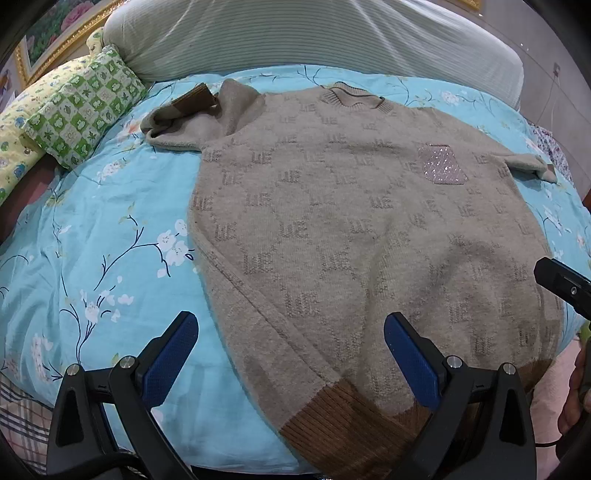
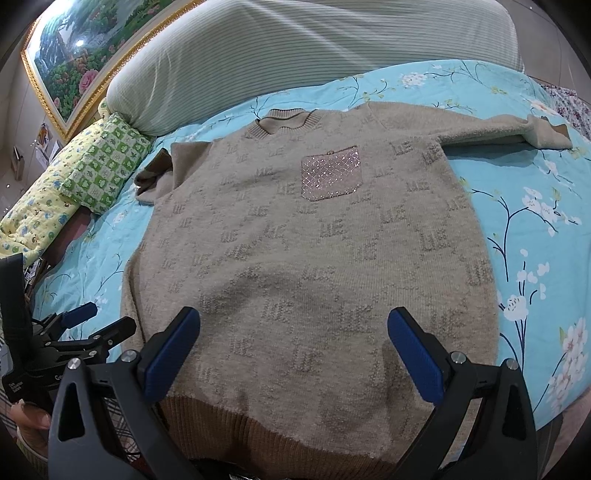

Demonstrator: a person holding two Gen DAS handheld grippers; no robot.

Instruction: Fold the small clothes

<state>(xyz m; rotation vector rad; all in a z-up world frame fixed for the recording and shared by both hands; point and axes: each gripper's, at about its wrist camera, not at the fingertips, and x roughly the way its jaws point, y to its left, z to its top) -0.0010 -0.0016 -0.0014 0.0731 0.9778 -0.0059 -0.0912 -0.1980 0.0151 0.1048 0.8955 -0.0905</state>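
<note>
A beige knitted sweater point(image 1: 351, 229) with a brown ribbed hem and a pink sparkly chest pocket point(image 2: 330, 173) lies face up and flat on a blue floral bedsheet point(image 1: 110, 229). Its left sleeve point(image 1: 192, 110) is bunched near the shoulder; its right sleeve point(image 2: 509, 129) stretches out sideways. My left gripper point(image 1: 290, 339) is open and empty above the hem's left corner. My right gripper point(image 2: 293, 339) is open and empty above the hem's middle. The left gripper also shows at the left edge of the right wrist view point(image 2: 96, 321).
A large striped grey-green pillow point(image 1: 295, 33) lies across the head of the bed. A green and yellow patterned pillow point(image 1: 81, 107) sits at the far left. A framed flower painting point(image 2: 85, 48) hangs on the wall behind. The bedsheet point(image 2: 535, 221) is bare on both sides.
</note>
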